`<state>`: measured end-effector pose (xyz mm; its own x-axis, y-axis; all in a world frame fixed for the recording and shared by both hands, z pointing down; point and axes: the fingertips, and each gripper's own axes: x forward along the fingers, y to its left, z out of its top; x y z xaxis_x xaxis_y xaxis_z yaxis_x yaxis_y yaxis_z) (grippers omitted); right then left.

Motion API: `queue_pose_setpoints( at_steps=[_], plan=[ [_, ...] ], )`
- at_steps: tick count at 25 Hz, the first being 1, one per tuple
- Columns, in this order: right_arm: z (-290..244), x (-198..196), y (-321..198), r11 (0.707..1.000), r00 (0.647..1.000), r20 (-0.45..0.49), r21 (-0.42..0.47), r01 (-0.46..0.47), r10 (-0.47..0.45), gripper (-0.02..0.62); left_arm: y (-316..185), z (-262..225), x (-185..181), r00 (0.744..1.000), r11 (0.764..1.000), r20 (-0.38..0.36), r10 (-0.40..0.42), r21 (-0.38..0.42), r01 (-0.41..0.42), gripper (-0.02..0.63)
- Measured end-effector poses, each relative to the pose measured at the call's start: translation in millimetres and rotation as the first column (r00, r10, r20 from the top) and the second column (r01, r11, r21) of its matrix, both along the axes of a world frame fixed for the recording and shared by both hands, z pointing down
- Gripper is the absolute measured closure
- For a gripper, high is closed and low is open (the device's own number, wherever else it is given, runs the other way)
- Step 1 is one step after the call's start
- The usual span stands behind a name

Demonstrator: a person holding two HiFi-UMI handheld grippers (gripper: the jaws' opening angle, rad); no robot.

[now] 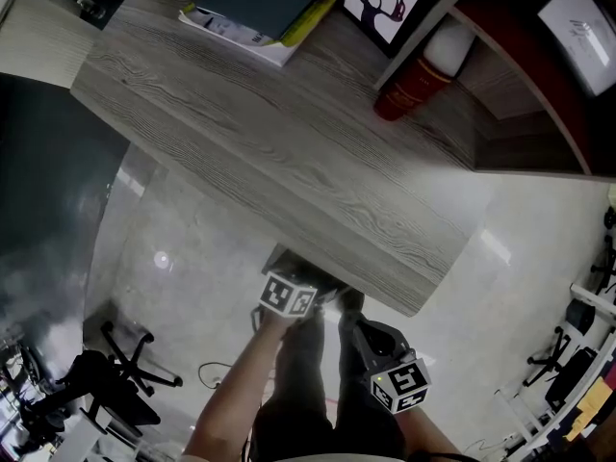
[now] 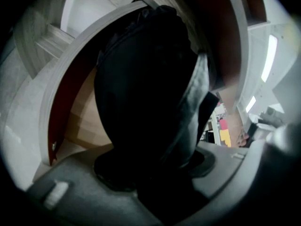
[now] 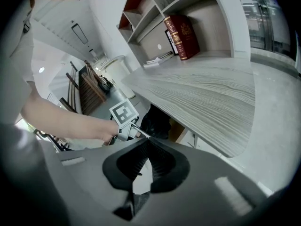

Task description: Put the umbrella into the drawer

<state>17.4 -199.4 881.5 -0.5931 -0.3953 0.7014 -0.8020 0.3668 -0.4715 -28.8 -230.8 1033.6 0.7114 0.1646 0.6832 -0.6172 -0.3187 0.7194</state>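
Observation:
A folded black umbrella (image 2: 150,79) fills the middle of the left gripper view, and my left gripper (image 2: 155,166) is shut on it. Behind it stands an open drawer (image 2: 61,107) with a red-brown side wall and a light wooden inside. The umbrella's far end is at the drawer's mouth; whether it touches is hidden. In the head view my left gripper (image 1: 294,279) reaches under the front edge of the grey wooden desk (image 1: 289,142), which hides the drawer. My right gripper (image 1: 351,306) hangs beside it, jaws shut and empty (image 3: 148,142), looking at the umbrella (image 3: 157,121) under the desk.
On the desk lie stacked books (image 1: 255,12), a red book (image 1: 414,80) and a framed deer picture (image 1: 385,3) against a shelf unit. A black office chair (image 1: 106,383) stands on the pale floor to the left. The desk's edge overhangs both grippers.

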Motion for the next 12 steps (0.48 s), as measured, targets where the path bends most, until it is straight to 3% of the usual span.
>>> queue_pose_setpoints(
  at_steps=[6,12],
  plan=[
    [14,-6,0,0.999,0.999,-0.004,-0.011,0.039,-0.039,0.589,-4,7,2,1.000,0.999,0.000,0.007,0.033,-0.007,0.339],
    [30,-6,0,0.998,0.999,-0.007,-0.027,0.051,-0.051,0.590,-4,15,5,0.999,1.000,0.014,0.031,-0.001,-0.031,0.322]
  ],
)
